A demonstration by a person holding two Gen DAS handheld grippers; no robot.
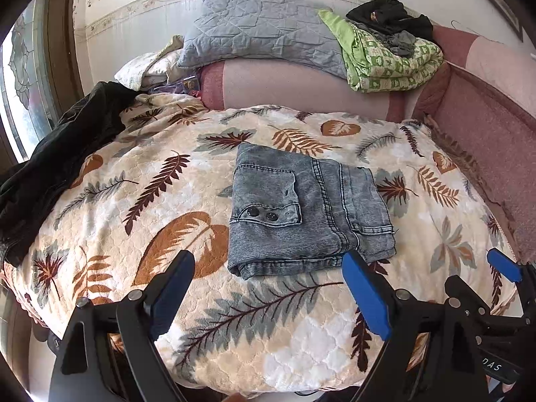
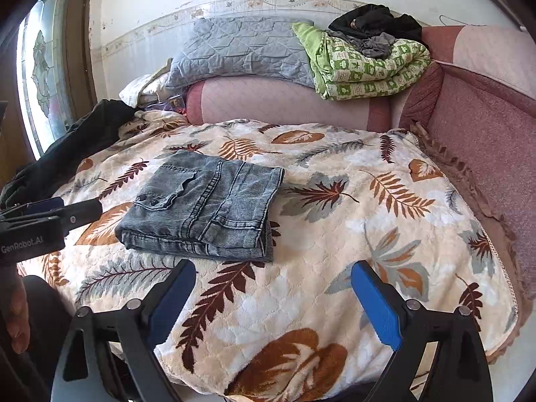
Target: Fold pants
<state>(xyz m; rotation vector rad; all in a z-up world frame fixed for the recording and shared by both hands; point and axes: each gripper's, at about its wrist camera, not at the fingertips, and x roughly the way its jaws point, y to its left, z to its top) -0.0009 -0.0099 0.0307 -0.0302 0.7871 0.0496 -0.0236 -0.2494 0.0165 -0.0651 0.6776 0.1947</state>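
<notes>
Black cloth, a dark garment, is heaped at the left edge of the leaf-print blanket. Next comes the left gripper, jaws spread wide with nothing between them, hovering just short of the pants. These grey-blue ribbed denim pants lie mid-blanket, already folded into a thick, squarish bundle, pocket flap and snaps on top. They look soft yet fairly heavy, the layers liable to slide apart; pinching the stacked near edge at both corners seems safest. Rightmost, the right gripper hangs equally wide and empty, clear of the pants.
</notes>
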